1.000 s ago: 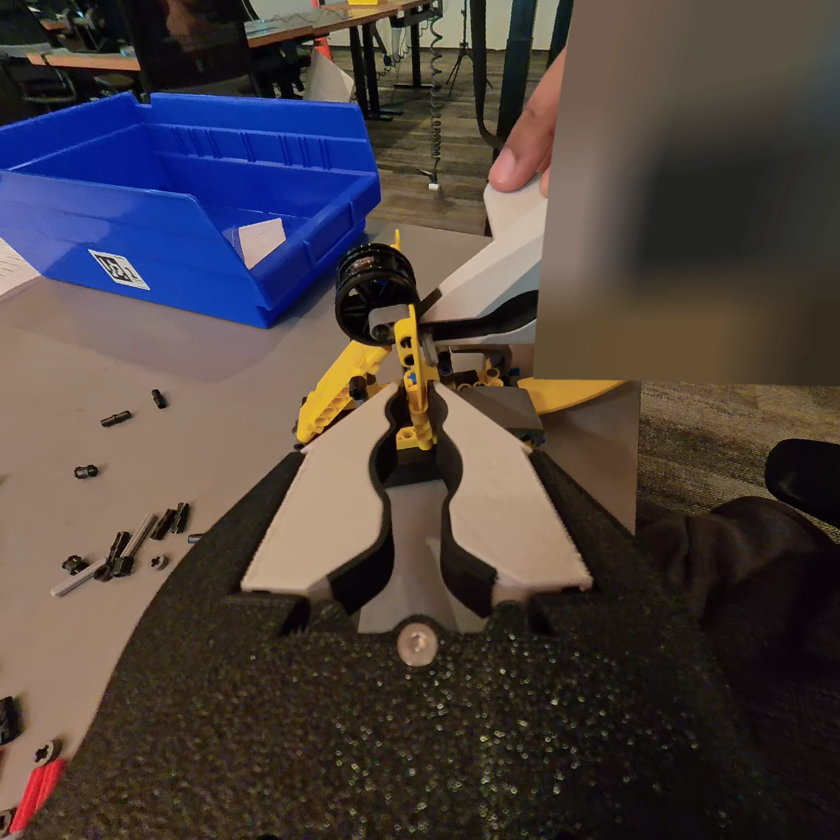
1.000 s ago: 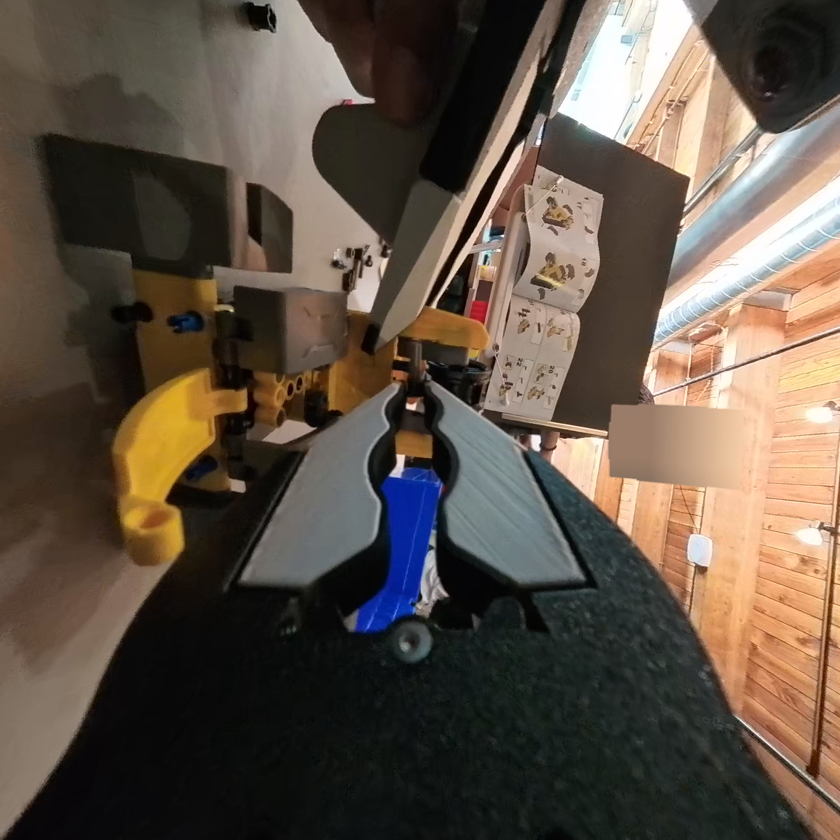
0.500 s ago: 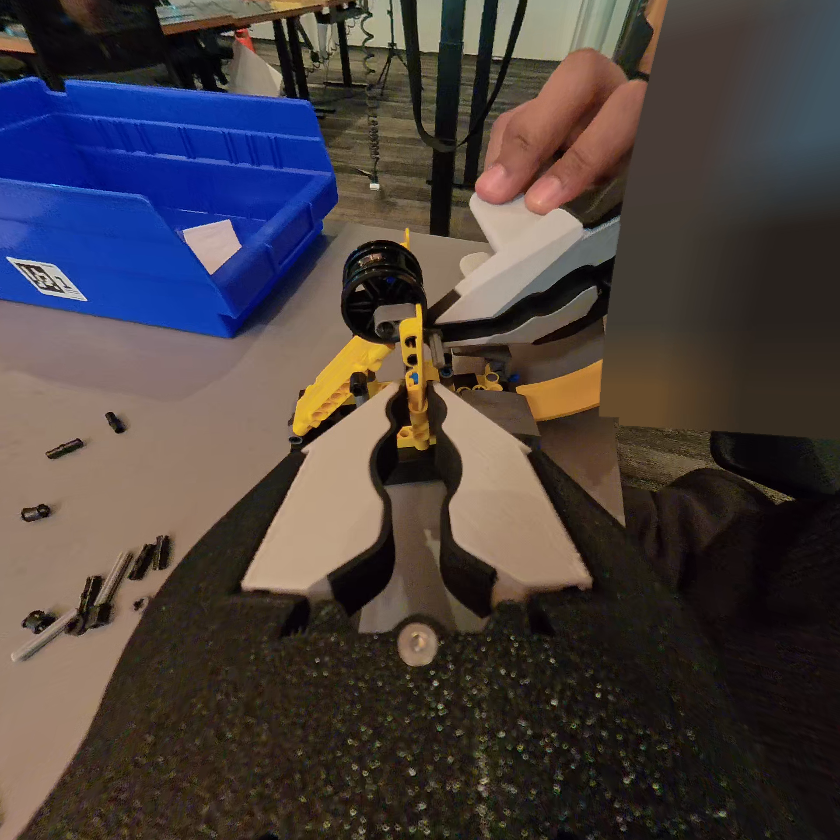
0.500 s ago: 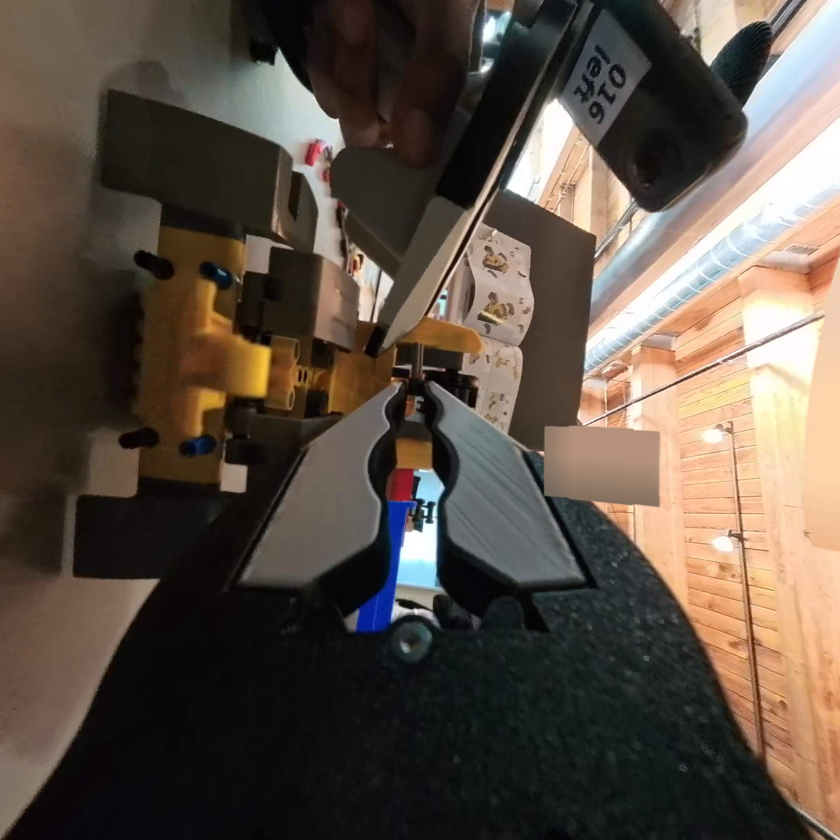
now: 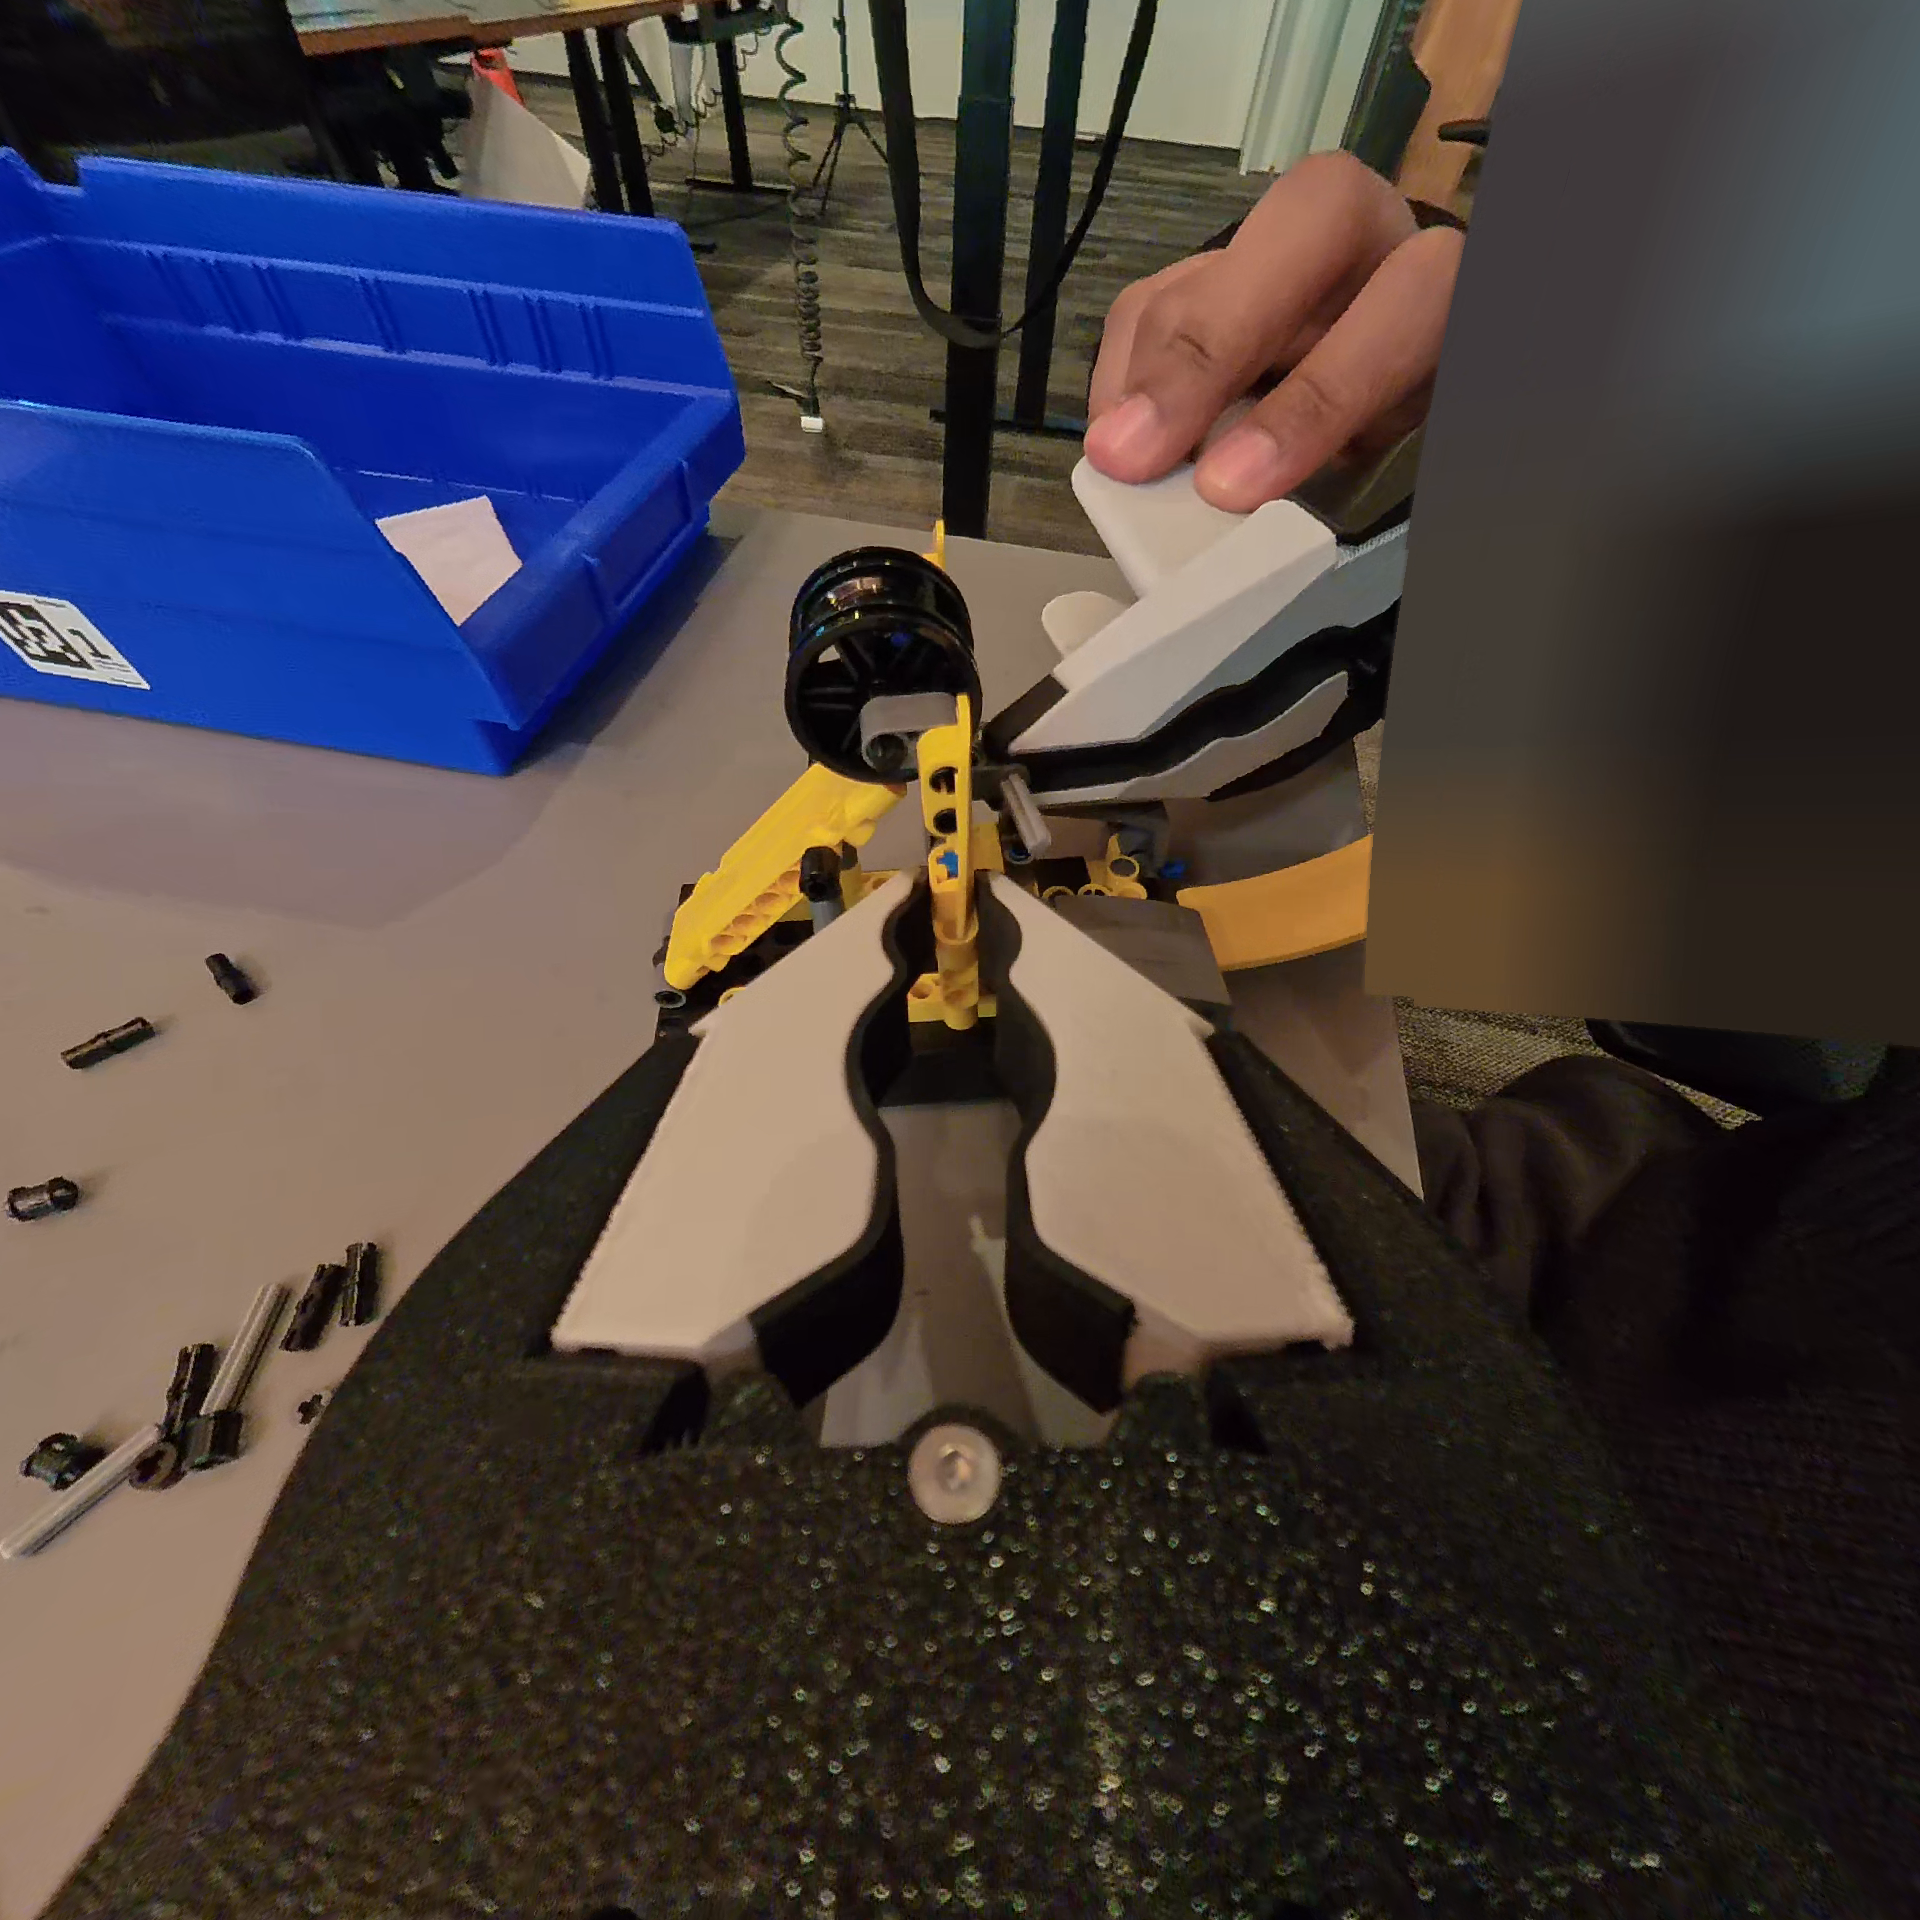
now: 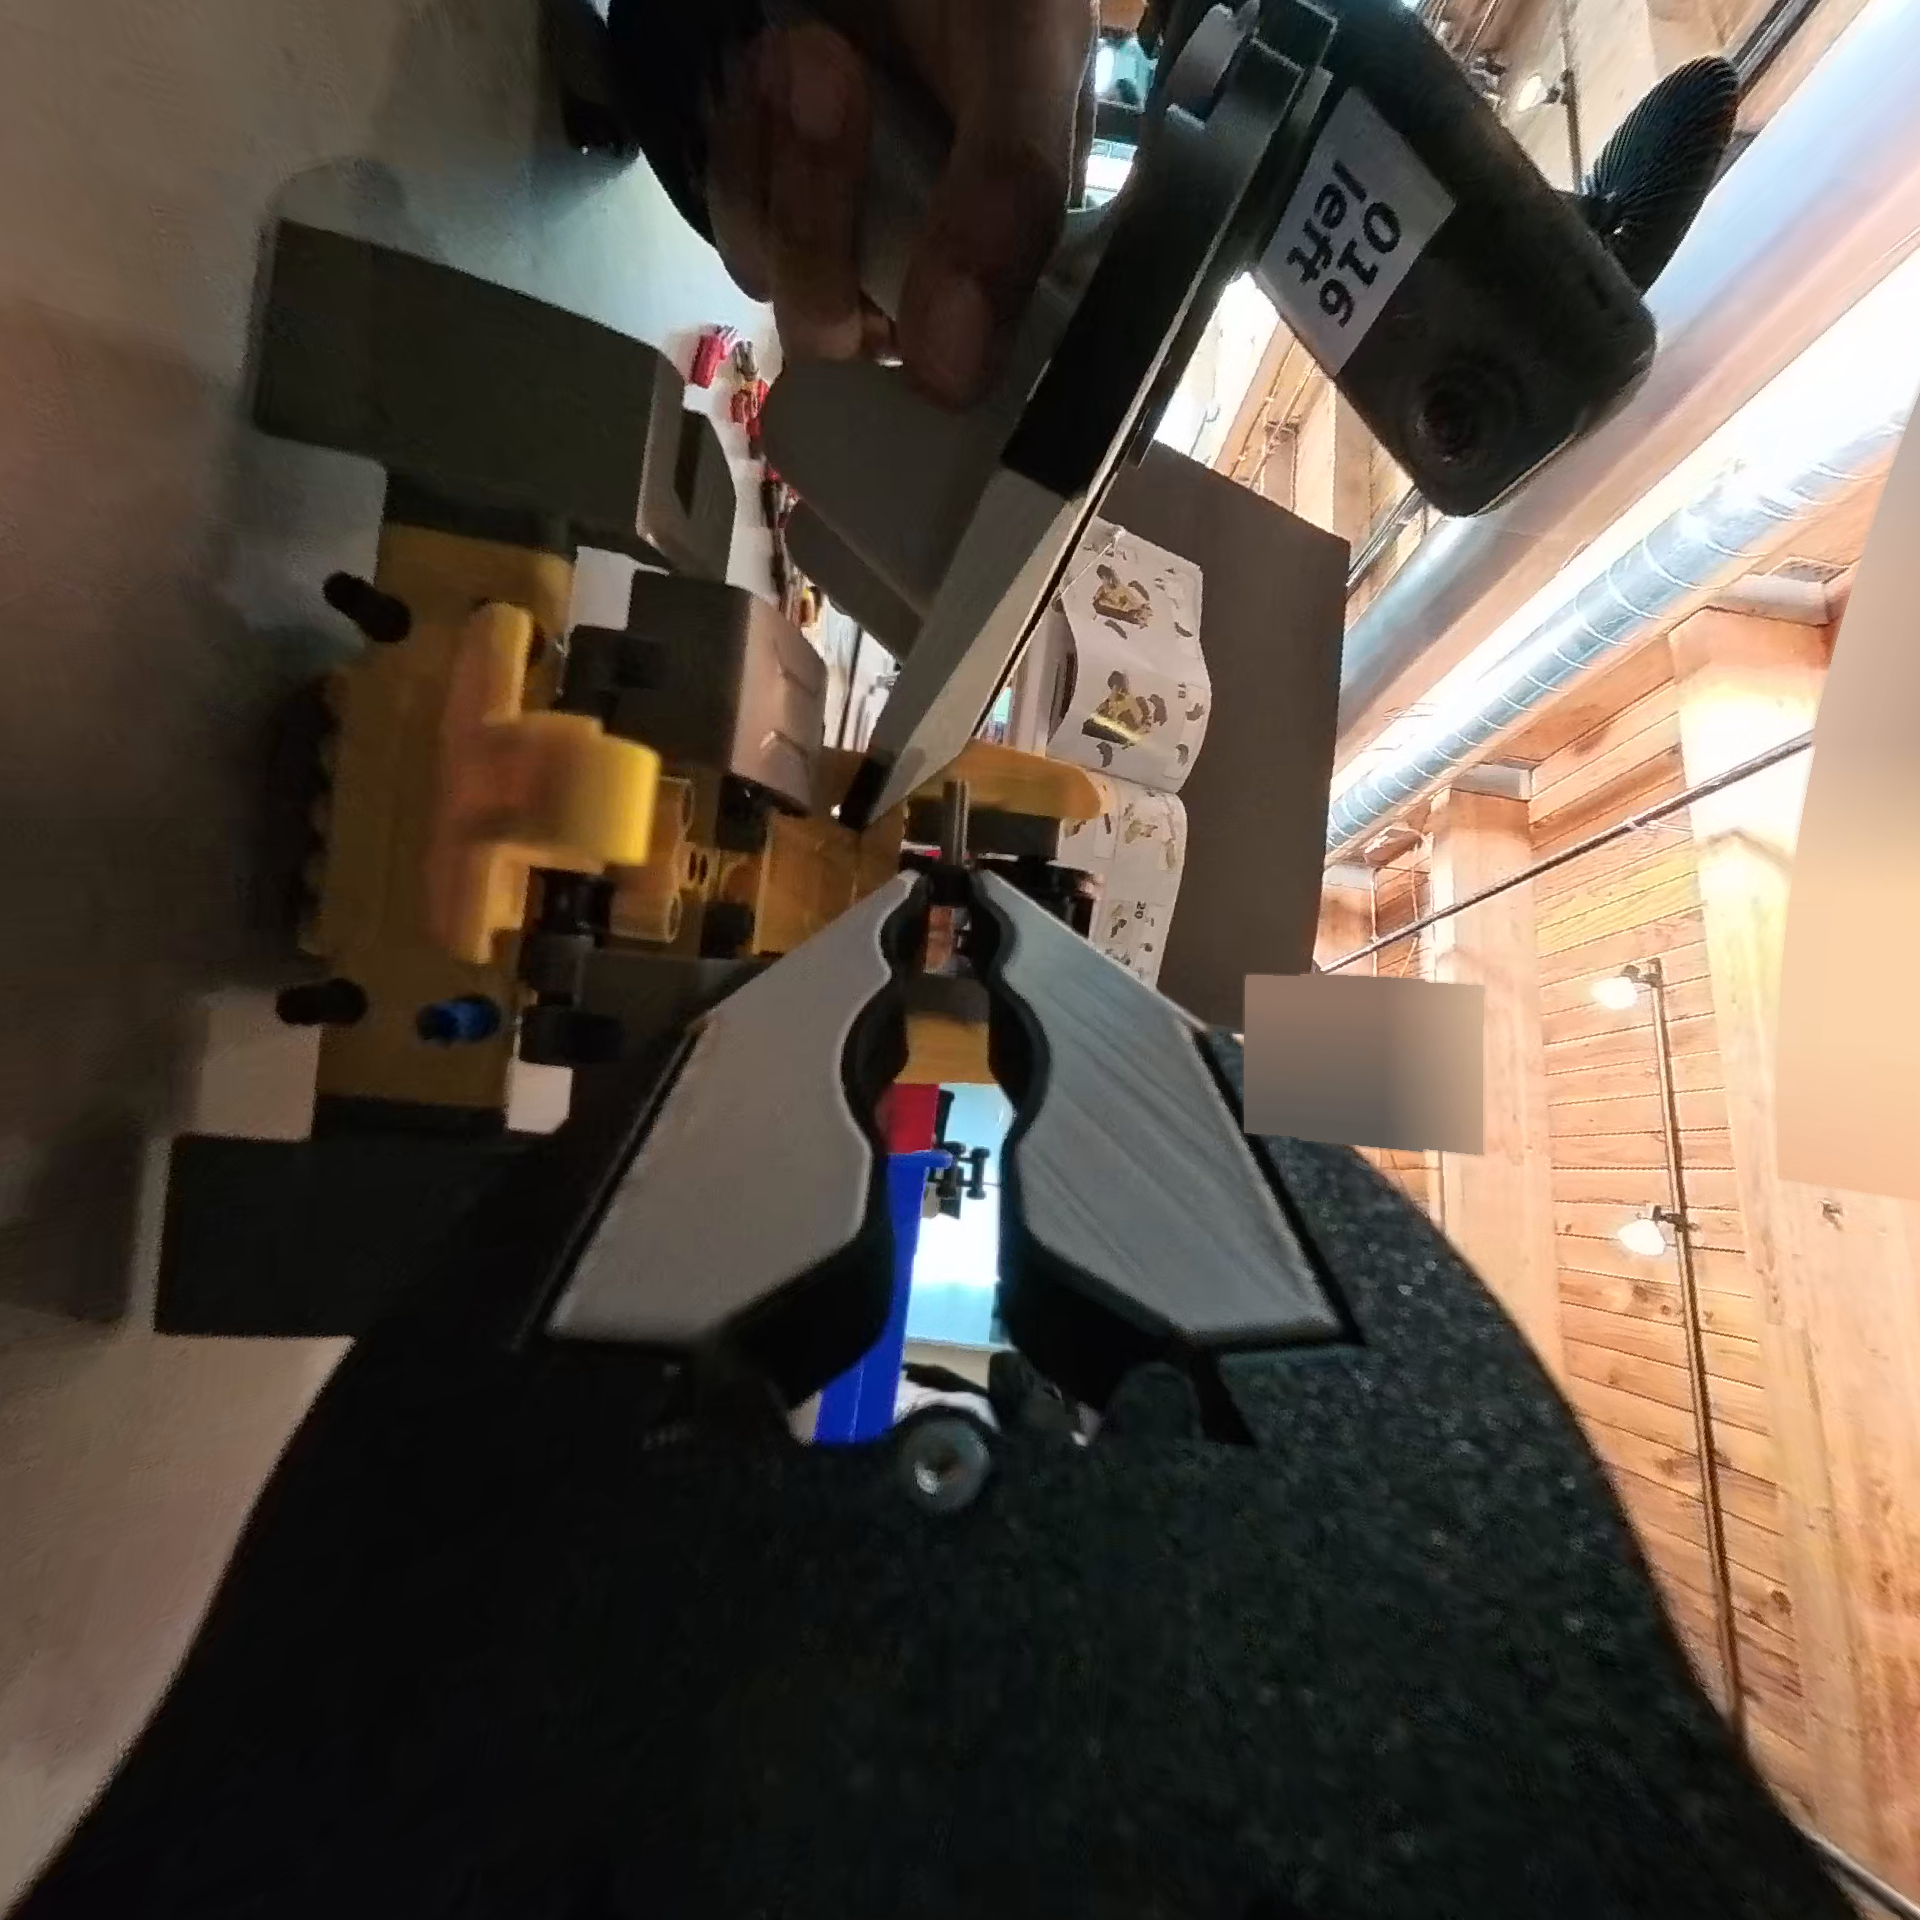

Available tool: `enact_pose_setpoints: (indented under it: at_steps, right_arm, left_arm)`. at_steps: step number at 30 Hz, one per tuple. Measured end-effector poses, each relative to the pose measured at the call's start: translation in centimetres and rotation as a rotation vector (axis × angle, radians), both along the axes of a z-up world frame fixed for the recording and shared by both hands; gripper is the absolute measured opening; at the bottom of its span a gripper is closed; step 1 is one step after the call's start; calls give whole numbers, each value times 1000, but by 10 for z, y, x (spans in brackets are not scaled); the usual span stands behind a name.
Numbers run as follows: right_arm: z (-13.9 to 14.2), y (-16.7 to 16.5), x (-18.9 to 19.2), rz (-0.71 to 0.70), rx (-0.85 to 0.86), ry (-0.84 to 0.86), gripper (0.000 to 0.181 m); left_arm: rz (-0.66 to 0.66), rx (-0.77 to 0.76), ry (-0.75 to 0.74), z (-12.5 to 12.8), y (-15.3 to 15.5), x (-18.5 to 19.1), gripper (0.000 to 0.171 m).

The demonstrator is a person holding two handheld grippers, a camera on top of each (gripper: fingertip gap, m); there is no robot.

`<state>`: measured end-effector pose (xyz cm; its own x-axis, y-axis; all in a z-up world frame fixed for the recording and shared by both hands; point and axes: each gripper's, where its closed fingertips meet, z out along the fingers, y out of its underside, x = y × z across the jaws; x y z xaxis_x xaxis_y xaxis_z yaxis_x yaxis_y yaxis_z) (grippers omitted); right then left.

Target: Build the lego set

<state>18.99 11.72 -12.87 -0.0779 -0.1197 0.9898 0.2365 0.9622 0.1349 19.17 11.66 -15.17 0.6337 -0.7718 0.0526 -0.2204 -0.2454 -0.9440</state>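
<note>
A grey table [image 5: 312,894] carries a blue bin [image 5: 343,468] well to the left of a yellow and black brick model [image 5: 831,883], with loose black pins [image 5: 109,1042] scattered left of the model. The left gripper [image 5: 951,894] is nearly closed, pinching the model's upright yellow beam [image 5: 951,831] just below its black wheel [image 5: 883,655]. The right gripper [image 6: 943,883], reaching in from the model's right, is closed on a thin grey axle [image 6: 958,821] at the beam.

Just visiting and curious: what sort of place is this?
Probably a shared office or workshop: desks on metal legs behind, a blue parts bin on the grey table, and timber walls with ceiling ducts.
</note>
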Motion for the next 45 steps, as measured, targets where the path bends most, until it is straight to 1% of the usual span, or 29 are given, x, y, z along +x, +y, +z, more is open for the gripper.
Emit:
enact_pose_setpoints:
  at_steps: [5, 13, 17, 20, 24, 28, 31, 38, 40, 43, 45]
  right_arm:
    - [-1, 0, 1, -2, -64, 28, 6]
    - [-1, 0, 3, -2, -105, 45, 7]
    - [0, 0, 3, 1, -170, -8, 6]
    - [0, 0, 3, -5, -174, -44, 6]
    - [0, 0, 3, -11, -197, -47, 6]
    - [-1, 0, 3, -54, -262, -47, 6]
    - [-1, 0, 3, -78, -304, -85, 6]
    - [0, 1, 3, -17, -354, -188, 7]
    - [0, 2, 3, -15, -379, -209, 7]
    - [1, 2, 3, -25, -470, -232, 6]
    - [1, 3, 3, -27, -460, -223, 6]
  left_arm:
    - [1, -1, -1, 0, 0, 0, 7]
    - [1, 0, -1, 0, 0, 0, 7]
    - [1, 2, 0, 0, 0, 0, 7]
    - [2, 1, 0, 0, 0, 0, 7]
    - [3, 2, 1, 0, 0, 0, 7]
    - [8, 9, 6, 0, 0, 0, 7]
    - [5, 10, 7, 0, 0, 0, 7]
    - [11, 27, 22, 0, 0, 0, 7]
    - [14, 34, 27, 0, 0, 0, 7]
    - [14, 44, 37, 0, 0, 0, 7]
    - [15, 43, 35, 0, 1, 0, 7]
